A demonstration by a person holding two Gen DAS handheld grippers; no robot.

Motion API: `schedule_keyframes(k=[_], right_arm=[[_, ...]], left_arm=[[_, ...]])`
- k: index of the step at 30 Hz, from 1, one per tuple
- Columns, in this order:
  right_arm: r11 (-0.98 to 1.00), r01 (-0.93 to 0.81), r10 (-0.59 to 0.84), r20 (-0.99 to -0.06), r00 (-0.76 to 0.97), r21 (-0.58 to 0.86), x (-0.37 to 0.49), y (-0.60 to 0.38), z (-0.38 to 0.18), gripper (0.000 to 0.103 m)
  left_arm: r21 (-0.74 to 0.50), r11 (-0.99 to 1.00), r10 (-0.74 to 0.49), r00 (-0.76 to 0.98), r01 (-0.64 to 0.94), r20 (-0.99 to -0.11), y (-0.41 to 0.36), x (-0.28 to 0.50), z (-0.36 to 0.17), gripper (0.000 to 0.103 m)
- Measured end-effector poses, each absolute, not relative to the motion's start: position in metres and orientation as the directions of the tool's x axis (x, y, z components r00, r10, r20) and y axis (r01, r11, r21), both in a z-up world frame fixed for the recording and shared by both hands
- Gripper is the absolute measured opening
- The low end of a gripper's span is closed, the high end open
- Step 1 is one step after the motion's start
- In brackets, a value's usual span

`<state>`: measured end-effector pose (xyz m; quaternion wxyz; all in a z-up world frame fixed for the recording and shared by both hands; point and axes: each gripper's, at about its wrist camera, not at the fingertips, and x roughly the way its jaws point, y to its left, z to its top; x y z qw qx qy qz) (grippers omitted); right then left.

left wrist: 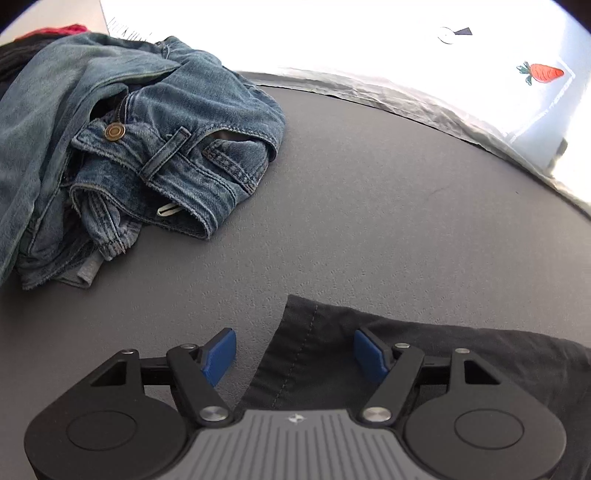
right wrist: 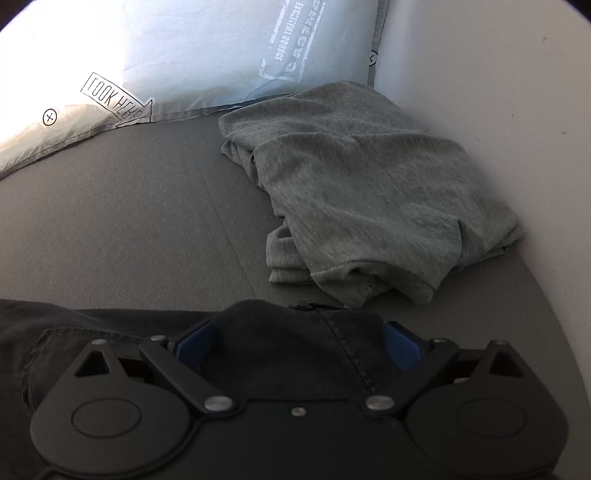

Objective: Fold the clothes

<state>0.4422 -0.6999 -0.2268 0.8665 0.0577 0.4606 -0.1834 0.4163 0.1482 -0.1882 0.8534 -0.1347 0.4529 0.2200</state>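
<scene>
A black garment (left wrist: 461, 354) lies flat on the grey bed sheet (left wrist: 369, 203). My left gripper (left wrist: 294, 354) is open, its blue pads astride the garment's left edge, one pad over the sheet, one over the cloth. In the right wrist view the same black garment (right wrist: 122, 328) lies under my right gripper (right wrist: 299, 343), which is open with a raised fold of the cloth between its blue pads. Crumpled blue jeans (left wrist: 122, 140) lie at the far left. A folded grey T-shirt (right wrist: 362, 184) lies at the far right.
Pillows with printed covers lie along the head of the bed (left wrist: 498, 92) (right wrist: 203, 55). A white wall (right wrist: 498, 110) borders the bed on the right. Red and dark clothes (left wrist: 55, 31) sit behind the jeans. Bare grey sheet (right wrist: 129, 206) lies between the piles.
</scene>
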Motion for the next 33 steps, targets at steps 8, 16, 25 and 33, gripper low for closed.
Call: schedule_keyframes(k=[8, 16, 25, 33], right_arm=[[0.946, 0.314, -0.249, -0.793, 0.557, -0.077, 0.428, -0.672, -0.219, 0.034], [0.923, 0.369, -0.342, -0.661, 0.668, -0.104, 0.416, -0.645, -0.174, 0.017], [0.898, 0.438, -0.405, -0.481, 0.778, -0.047, 0.414, -0.648, -0.106, 0.014], [0.787, 0.605, -0.560, -0.555, 0.615, -0.124, 0.452, -0.677, -0.142, 0.046]], left_arm=[[-0.023, 0.901, 0.222, 0.505, -0.433, -0.834, 0.137, 0.417, -0.189, 0.068], [-0.023, 0.858, 0.307, 0.549, -0.513, -0.778, 0.135, 0.412, -0.165, 0.018], [-0.076, 0.911, 0.307, 0.791, -0.405, -0.530, 0.104, 0.452, -0.055, 0.017], [0.079, 0.908, 0.372, 0.704, -0.412, -0.605, 0.074, 0.584, -0.098, 0.027]])
